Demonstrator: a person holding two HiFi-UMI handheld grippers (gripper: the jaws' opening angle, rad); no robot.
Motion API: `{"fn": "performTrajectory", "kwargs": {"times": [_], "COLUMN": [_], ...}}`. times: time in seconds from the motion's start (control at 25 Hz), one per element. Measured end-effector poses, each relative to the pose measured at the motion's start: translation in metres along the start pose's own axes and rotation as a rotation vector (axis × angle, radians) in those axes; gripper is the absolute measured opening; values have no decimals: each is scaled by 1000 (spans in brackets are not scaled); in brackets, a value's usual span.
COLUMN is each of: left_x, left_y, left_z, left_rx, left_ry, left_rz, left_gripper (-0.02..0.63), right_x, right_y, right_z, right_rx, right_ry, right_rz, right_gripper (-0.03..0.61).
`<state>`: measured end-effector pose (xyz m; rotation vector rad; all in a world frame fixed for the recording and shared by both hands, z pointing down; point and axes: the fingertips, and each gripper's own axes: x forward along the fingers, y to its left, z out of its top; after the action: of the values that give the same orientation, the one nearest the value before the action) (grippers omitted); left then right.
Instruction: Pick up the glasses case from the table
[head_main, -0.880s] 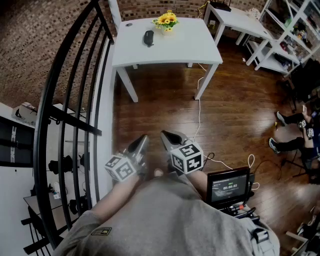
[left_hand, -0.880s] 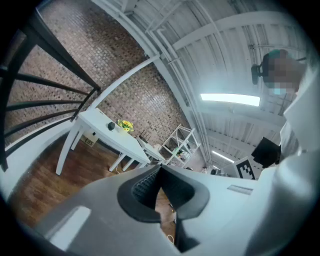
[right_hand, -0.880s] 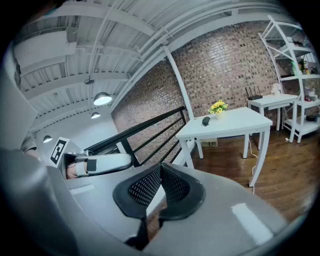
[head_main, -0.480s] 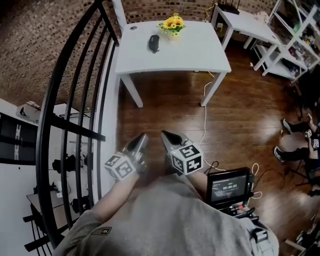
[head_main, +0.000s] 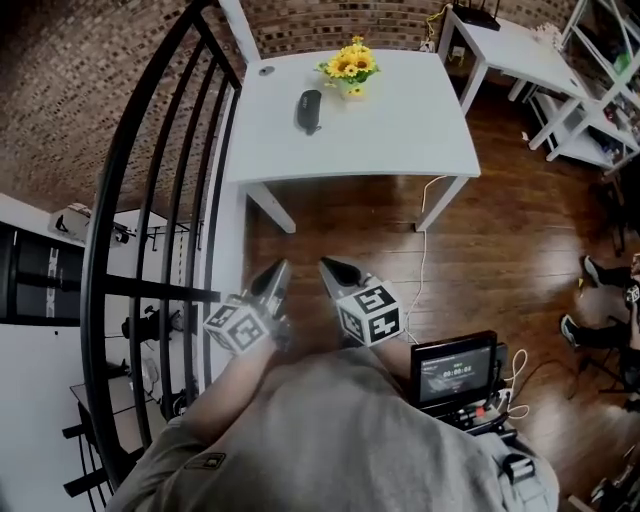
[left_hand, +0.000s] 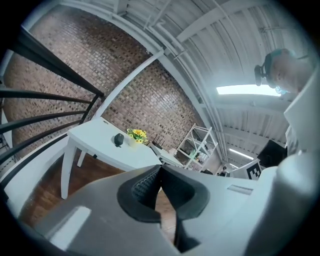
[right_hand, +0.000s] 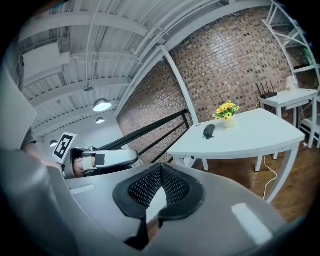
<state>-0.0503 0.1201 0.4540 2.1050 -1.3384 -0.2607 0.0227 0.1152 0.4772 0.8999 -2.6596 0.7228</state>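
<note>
The dark oval glasses case (head_main: 309, 108) lies on the white table (head_main: 400, 130), left of a small pot of yellow flowers (head_main: 350, 68). It also shows far off as the dark case (left_hand: 118, 140) in the left gripper view and as the case (right_hand: 209, 131) in the right gripper view. Both grippers are held close to the person's body, well short of the table. The left gripper (head_main: 279, 270) has its jaws together with nothing in them, and so does the right gripper (head_main: 327, 266).
A black curved railing (head_main: 150, 200) runs along the left. A second white table (head_main: 505, 45) and white shelving (head_main: 600, 80) stand at the right. A small monitor (head_main: 455, 368) with cables hangs at the person's right hip. A white cable (head_main: 425, 250) trails over the wooden floor.
The table and the case have come closer and lower in the head view as the person walks toward them. Both grippers keep the same pose, jaws together.
</note>
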Motion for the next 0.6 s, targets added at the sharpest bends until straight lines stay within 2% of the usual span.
{"fn": "performTrajectory", "kwargs": {"times": [0.24, 0.6], "left_x": [43, 87], "left_y": [17, 40], "left_z": [11, 31], "left_rx": [-3, -6], "left_ry": [-28, -16], "left_rz": [19, 14], "left_gripper": [2, 2], "right_x": [25, 65], "right_y": [-41, -75], "right_z": [19, 47], "right_rx": [-4, 0], "right_ry": [5, 4], "right_rz": [18, 10], "right_gripper": [14, 12]}}
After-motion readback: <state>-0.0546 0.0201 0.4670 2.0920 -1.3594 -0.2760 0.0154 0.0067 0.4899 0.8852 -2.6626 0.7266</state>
